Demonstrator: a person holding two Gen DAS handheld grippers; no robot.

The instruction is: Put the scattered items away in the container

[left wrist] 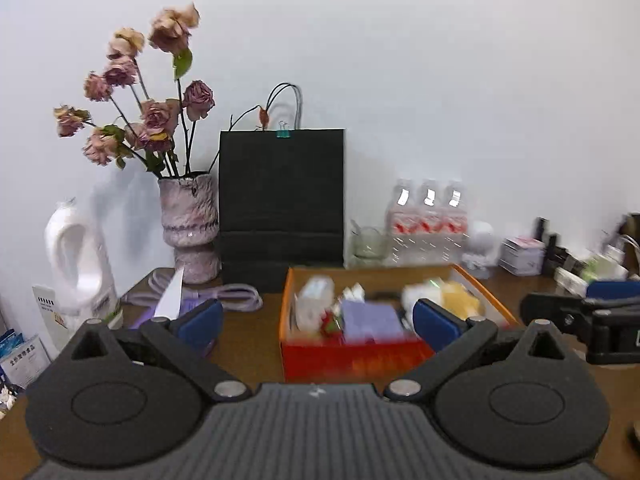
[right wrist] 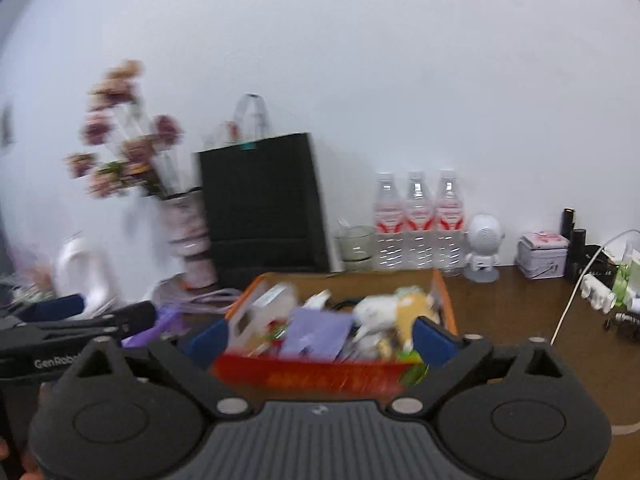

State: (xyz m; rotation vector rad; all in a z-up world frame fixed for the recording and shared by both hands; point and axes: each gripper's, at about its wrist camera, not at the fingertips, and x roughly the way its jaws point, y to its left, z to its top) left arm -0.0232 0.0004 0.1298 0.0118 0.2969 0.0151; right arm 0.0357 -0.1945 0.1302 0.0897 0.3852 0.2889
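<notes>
Both tools gape empty, the left tool point(left wrist: 318, 322) and right tool point(right wrist: 320, 338) facing the filled orange box point(left wrist: 289, 300), bare brown surface point(right wrist: 500, 304) to its right.

A home desk against a wall: dried roses in a vase point(left wrist: 191, 227), water bottles point(right wrist: 420, 220), cosmetics.

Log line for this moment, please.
left gripper: open, empty | right gripper: open, empty | orange box: items inside
</notes>
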